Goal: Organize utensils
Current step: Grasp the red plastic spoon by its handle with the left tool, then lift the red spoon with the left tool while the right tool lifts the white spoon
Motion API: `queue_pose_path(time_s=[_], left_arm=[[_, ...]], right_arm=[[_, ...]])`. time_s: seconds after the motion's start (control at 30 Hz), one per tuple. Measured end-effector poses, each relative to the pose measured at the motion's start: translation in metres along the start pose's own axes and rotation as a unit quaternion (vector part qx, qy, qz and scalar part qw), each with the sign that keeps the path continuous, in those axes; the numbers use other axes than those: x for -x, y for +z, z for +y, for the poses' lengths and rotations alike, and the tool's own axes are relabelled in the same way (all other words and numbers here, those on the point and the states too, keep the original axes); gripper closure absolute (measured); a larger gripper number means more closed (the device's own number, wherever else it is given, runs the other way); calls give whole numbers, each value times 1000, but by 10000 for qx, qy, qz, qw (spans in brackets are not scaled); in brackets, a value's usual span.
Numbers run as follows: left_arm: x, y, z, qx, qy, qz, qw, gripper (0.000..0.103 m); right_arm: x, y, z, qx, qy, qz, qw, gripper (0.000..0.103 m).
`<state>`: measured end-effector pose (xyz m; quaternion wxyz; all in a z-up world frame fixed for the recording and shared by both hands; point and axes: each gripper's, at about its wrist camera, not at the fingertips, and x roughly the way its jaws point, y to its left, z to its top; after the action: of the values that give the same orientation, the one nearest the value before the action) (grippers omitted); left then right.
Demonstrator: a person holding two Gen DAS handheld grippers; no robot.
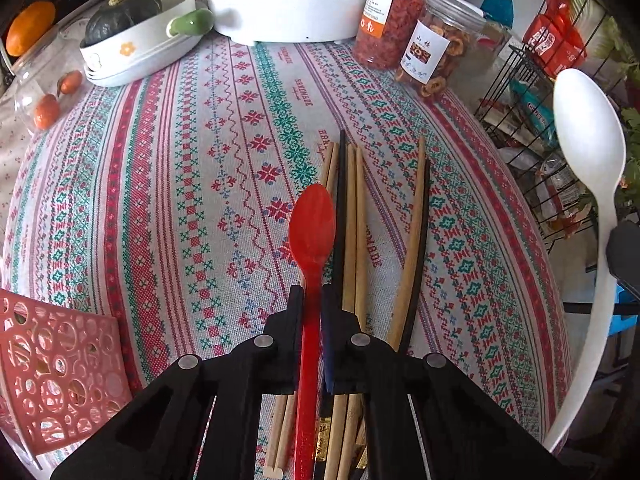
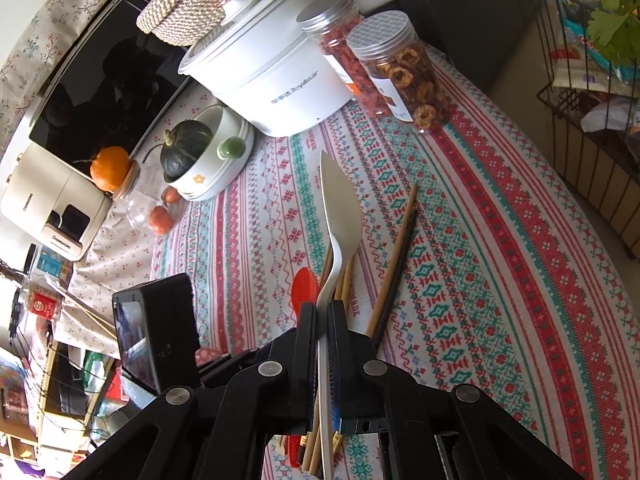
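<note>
Now | left gripper (image 1: 312, 300) clamps red spoon (image 1: 312, 224) | right gripper (image 2: 322, 316) clamps white spoon (image 2: 340, 208)

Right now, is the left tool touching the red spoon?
Touching. The left wrist view shows the left tool shut on the red spoon, both fingers pressed against its handle with no gap.

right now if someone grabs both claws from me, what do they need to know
Left claw: shut on the red spoon, gripping its handle over the chopsticks.
Right claw: shut on the white spoon, held up off the table.
Chopsticks: wooden and black ones lie loose on the patterned tablecloth. A pink perforated basket sits at the left edge.
Done: both spoons gripped.
Left: put the spoons away, probably in the basket, then gather the chopsticks.
</note>
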<state>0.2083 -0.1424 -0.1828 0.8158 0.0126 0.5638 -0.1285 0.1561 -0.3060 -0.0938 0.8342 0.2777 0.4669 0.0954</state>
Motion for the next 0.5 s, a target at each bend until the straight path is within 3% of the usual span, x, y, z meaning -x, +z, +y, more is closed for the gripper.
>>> queue_pose_path(time_s=[0.3, 0.5], left_arm=[[59, -24, 12, 189, -840, -673, 9940, 95], [134, -55, 17, -180, -1173, -1599, 9800, 95]], right_arm=[[1, -2, 8, 197, 90, -155, 9996, 99], [9, -4, 22, 480, 282, -460, 9974, 99]])
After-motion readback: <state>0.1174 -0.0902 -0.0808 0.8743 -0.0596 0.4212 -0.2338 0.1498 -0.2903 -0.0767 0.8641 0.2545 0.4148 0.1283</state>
